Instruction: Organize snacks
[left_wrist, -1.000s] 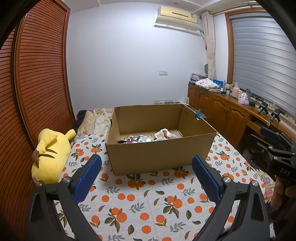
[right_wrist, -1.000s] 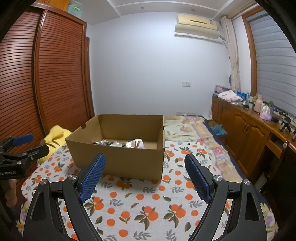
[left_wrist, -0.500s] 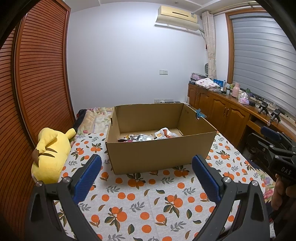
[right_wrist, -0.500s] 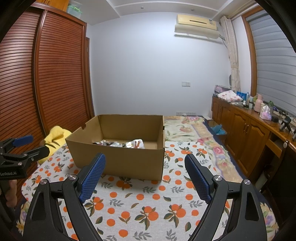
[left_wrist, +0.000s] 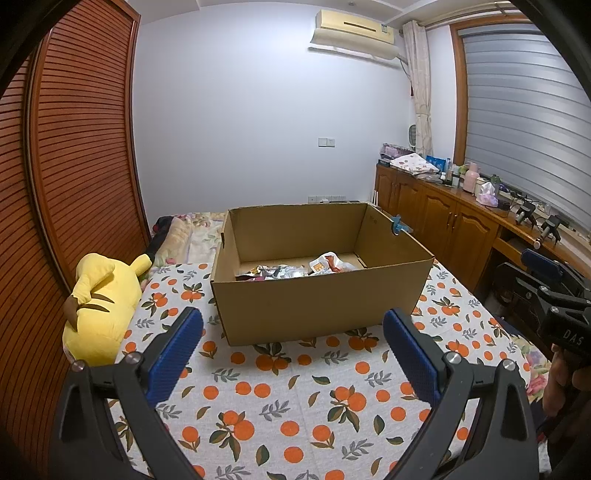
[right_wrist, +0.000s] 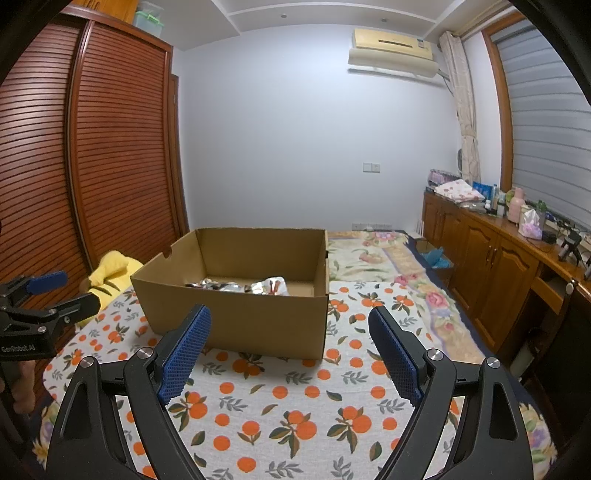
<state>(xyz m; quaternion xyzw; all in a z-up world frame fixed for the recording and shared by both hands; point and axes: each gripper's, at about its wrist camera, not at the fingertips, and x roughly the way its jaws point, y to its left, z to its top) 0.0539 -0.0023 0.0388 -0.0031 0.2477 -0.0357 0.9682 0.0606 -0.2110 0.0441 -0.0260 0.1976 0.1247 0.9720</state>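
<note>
The snack packets (left_wrist: 295, 270) lie in a loose heap on the floor of the open cardboard box (left_wrist: 317, 310), which stands on the orange-print bedspread (left_wrist: 295, 413). In both wrist views the heap sits towards the far wall of the box, so the tall near wall hides most of it; only the crinkled silver and white tops show over the rim.

The left claw (left_wrist: 293, 354) hangs above the bedspread on the near side of the box, its blue pads spread wide with nothing between them. The right claw (right_wrist: 290, 350) is equally wide open and empty, also short of the near wall. Neither touches the box.

From the left claw the box lies straight ahead, its long side running left to right across the view, and the packets sit a little right of centre. From the right claw the box lies ahead and slightly left, seen more corner-on, with the packets (right_wrist: 255, 286) nearly dead ahead. The two claws look about equally near, so I cannot tell which has the shorter reach; either would likely have to rise over the near wall and then dip down into the box

A yellow plush toy (left_wrist: 99, 306) lies left of the box, well apart from both claws
</note>
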